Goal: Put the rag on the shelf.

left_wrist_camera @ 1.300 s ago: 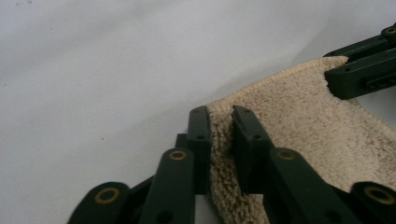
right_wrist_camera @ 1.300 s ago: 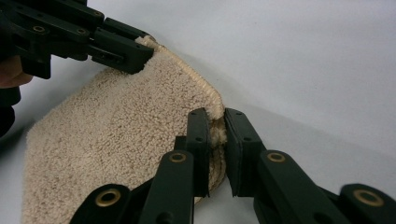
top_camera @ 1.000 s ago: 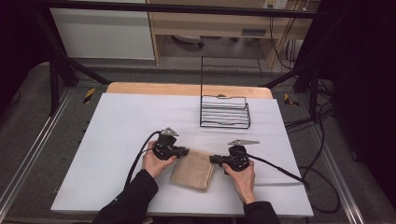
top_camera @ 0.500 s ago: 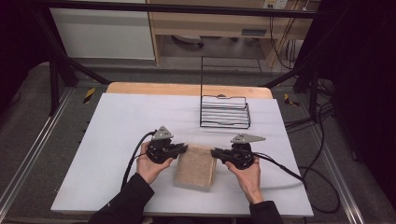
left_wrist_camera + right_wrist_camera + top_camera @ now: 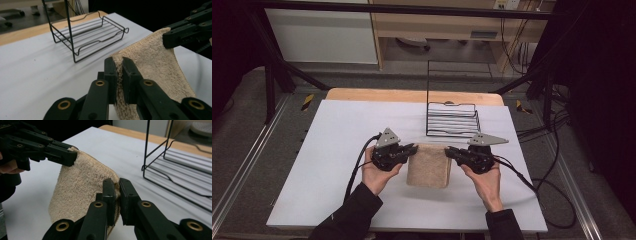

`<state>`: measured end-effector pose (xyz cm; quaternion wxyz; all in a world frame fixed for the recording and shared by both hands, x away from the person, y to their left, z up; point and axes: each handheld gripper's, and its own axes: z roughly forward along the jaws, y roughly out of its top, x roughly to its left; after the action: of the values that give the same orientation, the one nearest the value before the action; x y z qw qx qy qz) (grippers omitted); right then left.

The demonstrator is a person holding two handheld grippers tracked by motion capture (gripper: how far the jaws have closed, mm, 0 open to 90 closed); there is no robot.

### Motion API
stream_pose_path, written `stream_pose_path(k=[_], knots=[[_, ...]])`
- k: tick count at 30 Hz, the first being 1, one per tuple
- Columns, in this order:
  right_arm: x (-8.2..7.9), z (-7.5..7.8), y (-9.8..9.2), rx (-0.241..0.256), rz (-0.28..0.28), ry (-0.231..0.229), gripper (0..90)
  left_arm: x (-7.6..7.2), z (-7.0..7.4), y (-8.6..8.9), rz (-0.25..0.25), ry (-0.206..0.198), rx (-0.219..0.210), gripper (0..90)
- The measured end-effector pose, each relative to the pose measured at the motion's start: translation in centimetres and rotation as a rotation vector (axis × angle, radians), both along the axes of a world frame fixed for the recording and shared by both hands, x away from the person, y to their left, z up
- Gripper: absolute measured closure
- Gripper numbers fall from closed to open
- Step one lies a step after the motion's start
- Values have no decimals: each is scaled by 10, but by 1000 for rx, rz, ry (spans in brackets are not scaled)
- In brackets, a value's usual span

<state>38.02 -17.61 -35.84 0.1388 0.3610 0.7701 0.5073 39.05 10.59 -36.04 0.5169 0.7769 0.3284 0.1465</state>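
Note:
A folded beige towel [image 5: 429, 165] hangs between my two grippers just above the white table [image 5: 332, 150]. My left gripper [image 5: 413, 148] is shut on the towel's upper left corner; its own view shows the terry cloth [image 5: 155, 62] pinched between the jaws of the left gripper [image 5: 119, 72]. My right gripper [image 5: 448, 150] is shut on the upper right corner, and in its view the right gripper [image 5: 117, 192] clamps the towel [image 5: 80, 190] edge. The towel's lower part trails toward the person. Each gripper view also shows the other gripper holding the opposite corner.
A black wire rack [image 5: 452, 119] with a tall upright stands just beyond the towel, seen also as the rack [image 5: 87, 37] and the rack [image 5: 175, 170] in the gripper views. Cables trail from both grippers. A wooden strip [image 5: 412, 95] edges the table's far side.
Both grippers have risen and moved away from the person toward the rack, lifting the towel's far edge off the table. The grippers have spread slightly apart, holding the towel taut.

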Motion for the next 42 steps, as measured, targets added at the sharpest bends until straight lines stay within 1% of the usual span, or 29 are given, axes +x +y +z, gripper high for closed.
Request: stream_pose_path(k=[2, 3, 5, 6, 7, 9, 10, 13, 15, 16, 21, 24, 25, 26, 27, 29, 30, 32, 33, 35, 36, 37, 40, 41, 42], knots=[[0, 5, -2, 2, -6, -17, 840, 1, 4, -2, 8, -17, -15, 830], [0, 10, -4, 3, -13, -37, 840, 1, 6, -3, 10, -21, -23, 830], [0, 16, -6, 11, -20, -53, 840, 2, 10, -5, 13, -38, -36, 831], [0, 16, -6, 11, -20, -53, 840, 2, 12, -6, 14, -46, -45, 831], [0, 21, -9, 17, -23, -73, 840, 2, 15, -7, 15, -52, -56, 830], [0, 25, -11, 25, -31, -95, 840, 3, 19, -8, 19, -71, -64, 831], [0, 25, -11, 25, -31, -95, 840, 3, 22, -9, 19, -79, -65, 831], [-1, 32, -13, 35, -40, -124, 840, 5, 29, -12, 27, -102, -87, 831], [-1, 36, -15, 48, -45, -149, 840, 5, 34, -13, 30, -121, -102, 831], [-2, 40, -16, 61, -51, -174, 840, 5, 36, -13, 32, -131, -109, 831], [-2, 48, -17, 73, -62, -231, 840, 8, 46, -16, 44, -172, -146, 831], [-1, 54, -19, 81, -72, -258, 840, 10, 49, -17, 45, -183, -153, 832], [-1, 55, -19, 84, -77, -263, 840, 12, 53, -19, 47, -192, -159, 831], [-1, 55, -19, 84, -77, -263, 840, 12, 53, -19, 47, -192, -159, 832], [1, 59, -20, 89, -85, -277, 841, 12, 54, -20, 48, -195, -164, 832], [3, 62, -21, 95, -96, -288, 841, 16, 60, -23, 51, -209, -177, 832], [3, 64, -22, 97, -100, -295, 840, 16, 60, -23, 51, -209, -177, 832], [4, 66, -22, 98, -107, -301, 841, 18, 63, -25, 56, -220, -182, 832], [6, 69, -23, 106, -115, -313, 841, 19, 65, -26, 59, -225, -184, 832], [7, 71, -23, 107, -117, -316, 841, 21, 69, -27, 64, -237, -187, 832], [9, 75, -23, 108, -121, -328, 841, 23, 71, -28, 64, -242, -188, 832], [9, 75, -23, 108, -121, -328, 841, 24, 73, -28, 65, -245, -194, 832], [12, 83, -25, 105, -126, -346, 841, 27, 81, -31, 70, -264, -200, 832], [14, 89, -26, 104, -130, -363, 841, 28, 86, -32, 73, -279, -204, 832], [15, 92, -26, 107, -133, -368, 841, 29, 89, -33, 73, -286, -203, 832]])
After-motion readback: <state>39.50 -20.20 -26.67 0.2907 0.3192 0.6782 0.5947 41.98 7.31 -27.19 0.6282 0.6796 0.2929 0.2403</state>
